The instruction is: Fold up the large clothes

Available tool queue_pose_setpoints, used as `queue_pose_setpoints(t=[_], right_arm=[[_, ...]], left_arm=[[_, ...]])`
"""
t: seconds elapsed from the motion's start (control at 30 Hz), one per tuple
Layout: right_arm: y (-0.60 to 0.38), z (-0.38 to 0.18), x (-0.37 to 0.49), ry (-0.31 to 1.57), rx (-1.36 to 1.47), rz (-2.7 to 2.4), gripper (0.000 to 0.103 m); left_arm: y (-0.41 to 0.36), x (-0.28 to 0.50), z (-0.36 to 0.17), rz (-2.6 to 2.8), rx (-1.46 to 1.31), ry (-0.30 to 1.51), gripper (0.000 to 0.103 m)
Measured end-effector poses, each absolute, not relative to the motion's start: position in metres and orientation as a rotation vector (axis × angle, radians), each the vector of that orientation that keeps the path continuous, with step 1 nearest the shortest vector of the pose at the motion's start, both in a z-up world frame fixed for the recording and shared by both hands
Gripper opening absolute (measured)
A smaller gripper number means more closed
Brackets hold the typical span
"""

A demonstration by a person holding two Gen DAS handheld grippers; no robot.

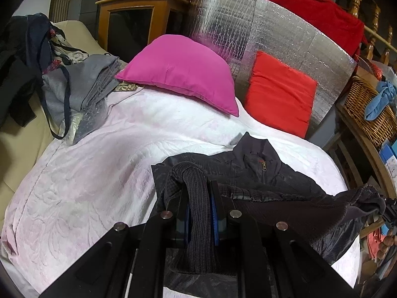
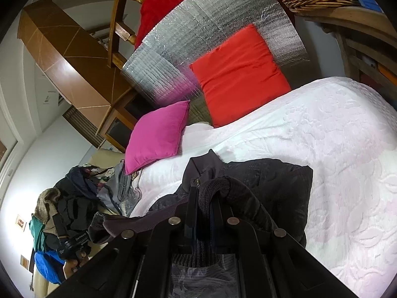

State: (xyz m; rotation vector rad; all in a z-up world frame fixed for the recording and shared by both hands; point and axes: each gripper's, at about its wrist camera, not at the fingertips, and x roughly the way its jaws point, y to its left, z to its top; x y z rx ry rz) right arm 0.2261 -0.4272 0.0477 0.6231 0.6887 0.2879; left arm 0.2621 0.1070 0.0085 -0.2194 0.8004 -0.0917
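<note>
A dark quilted jacket (image 1: 263, 173) with a zipped stand-up collar lies on the white quilted bed (image 1: 94, 164). Its lower part is lifted off the bed between both grippers. My left gripper (image 1: 198, 188) is shut on a fold of the jacket's ribbed knit hem, which drapes over the fingers. In the right wrist view my right gripper (image 2: 206, 196) is shut on another bunch of the same ribbed hem, and the jacket (image 2: 273, 178) spreads out beyond it. The right gripper (image 1: 388, 207) also shows at the far right edge of the left wrist view, holding dark fabric.
A pink pillow (image 1: 181, 72) and a red pillow (image 1: 280, 94) lean on a silver foil panel (image 1: 248, 24) at the bed's head. Piled clothes (image 1: 74, 87) lie on the left side. A wicker basket (image 1: 367, 109) sits on a wooden shelf at the right.
</note>
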Motion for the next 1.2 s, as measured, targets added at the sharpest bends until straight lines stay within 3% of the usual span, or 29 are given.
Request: queue_pose_setpoints(t=[1.2], right_arm=[[-0.436,-0.008,0.326,0.828,0.631,0.211,0.008]], left_arm=[[0.085,0.347,-0.045,-0.03,-0.195,0.868,0.014]])
